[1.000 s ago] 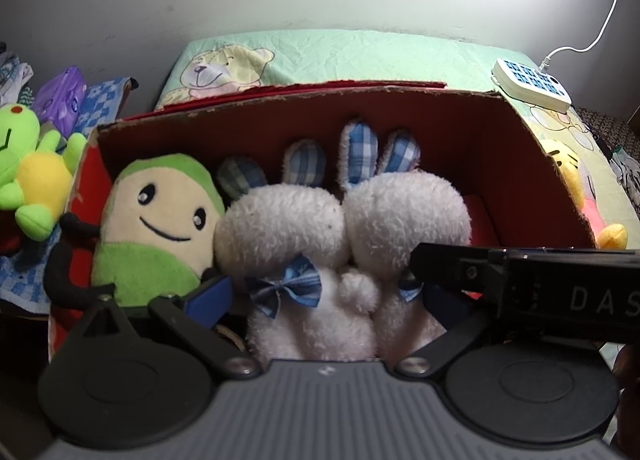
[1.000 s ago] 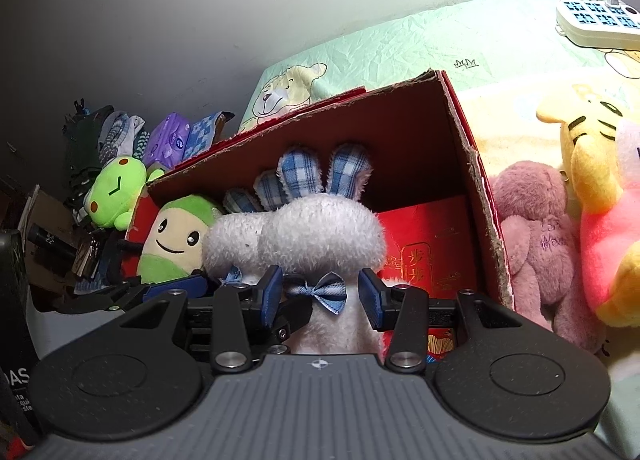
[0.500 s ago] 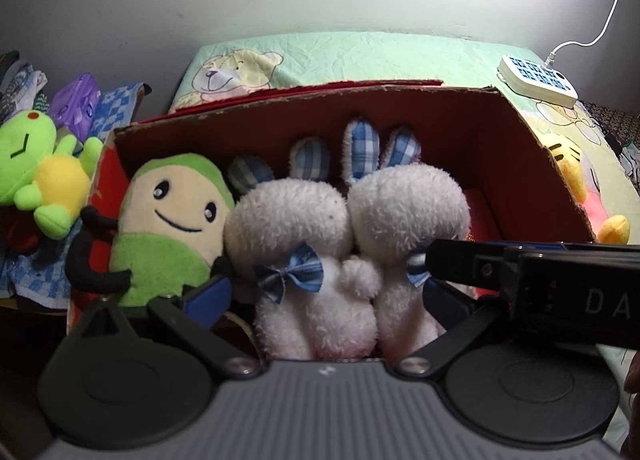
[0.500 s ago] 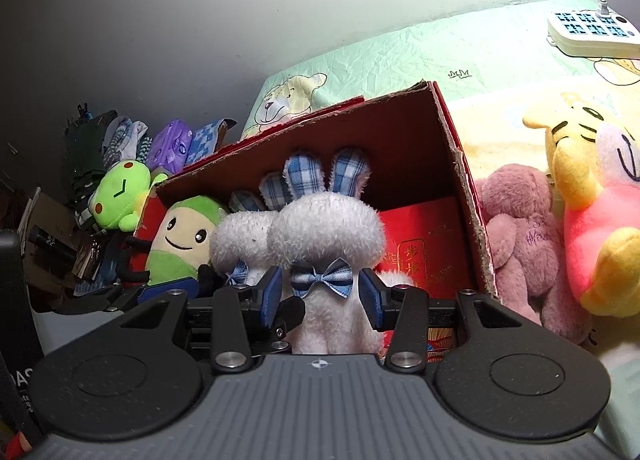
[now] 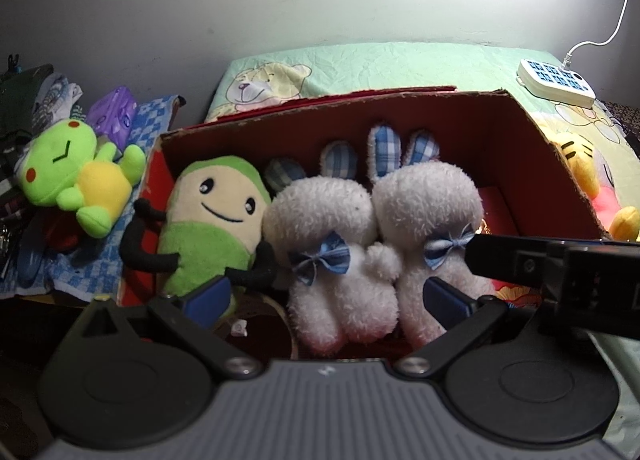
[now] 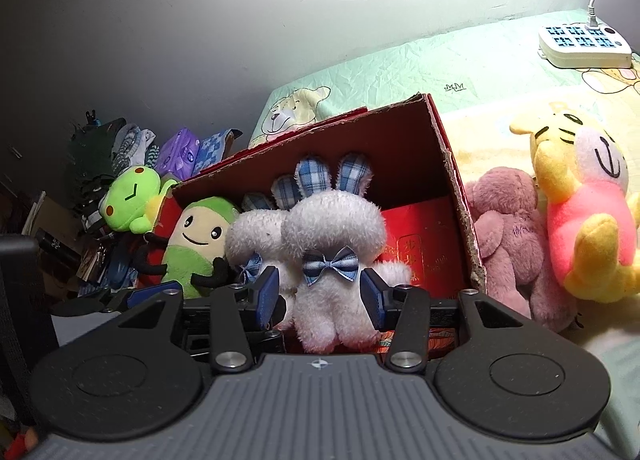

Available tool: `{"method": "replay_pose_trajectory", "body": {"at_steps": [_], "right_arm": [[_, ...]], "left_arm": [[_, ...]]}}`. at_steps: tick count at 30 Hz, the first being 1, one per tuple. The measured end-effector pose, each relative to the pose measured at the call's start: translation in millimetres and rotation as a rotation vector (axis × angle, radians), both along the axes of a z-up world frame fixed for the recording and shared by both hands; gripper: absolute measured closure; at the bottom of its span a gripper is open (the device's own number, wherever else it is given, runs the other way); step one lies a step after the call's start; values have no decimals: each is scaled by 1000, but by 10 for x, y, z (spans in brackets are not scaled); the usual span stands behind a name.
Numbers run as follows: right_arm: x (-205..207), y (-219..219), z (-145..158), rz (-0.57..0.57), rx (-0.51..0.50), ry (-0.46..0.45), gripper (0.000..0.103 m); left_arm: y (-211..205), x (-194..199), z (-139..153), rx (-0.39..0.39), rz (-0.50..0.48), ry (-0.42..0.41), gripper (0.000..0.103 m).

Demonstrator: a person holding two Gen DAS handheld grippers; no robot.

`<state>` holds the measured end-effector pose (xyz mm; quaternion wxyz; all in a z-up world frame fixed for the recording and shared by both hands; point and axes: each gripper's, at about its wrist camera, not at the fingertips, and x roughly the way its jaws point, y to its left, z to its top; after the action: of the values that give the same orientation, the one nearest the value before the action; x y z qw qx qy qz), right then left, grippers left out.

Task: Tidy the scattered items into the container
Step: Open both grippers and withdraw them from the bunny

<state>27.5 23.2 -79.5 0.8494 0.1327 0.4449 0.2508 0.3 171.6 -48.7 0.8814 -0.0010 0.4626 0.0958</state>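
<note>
A red cardboard box (image 5: 536, 148) (image 6: 452, 188) stands on the bed. In it sit a green smiling plush (image 5: 212, 220) (image 6: 196, 236) and two white bunnies with blue bows (image 5: 324, 228) (image 5: 428, 212) (image 6: 332, 236). My left gripper (image 5: 328, 298) is open, wide around both bunnies' lower bodies, not squeezing them. My right gripper (image 6: 318, 296) is open, its pads on either side of the nearer bunny's body with small gaps. It crosses the left wrist view at the right (image 5: 560, 272).
A green frog plush (image 5: 76, 176) (image 6: 128, 200) lies left of the box on a blue checked cloth. A pink bear (image 6: 508, 228) and a yellow and pink plush (image 6: 584, 204) (image 5: 584, 168) lie right of it. A white power strip (image 5: 556, 82) (image 6: 584, 46) lies behind.
Both grippers have drawn back from the box, so the toys look smaller and lower bodies show. Both stay open. The toys have not moved.
</note>
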Motion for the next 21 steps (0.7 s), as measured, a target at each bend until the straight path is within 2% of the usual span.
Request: {"method": "replay_pose_trajectory", "body": {"at_steps": [7,21], "right_arm": [[-139,-45,67,-9,3,-27,55],[-362,-270,146,-47,31,-52,53]], "left_arm": [[-29,-116,62,22,17,-8,1],[-335,-285,190,94,-13,-32,1]]}}
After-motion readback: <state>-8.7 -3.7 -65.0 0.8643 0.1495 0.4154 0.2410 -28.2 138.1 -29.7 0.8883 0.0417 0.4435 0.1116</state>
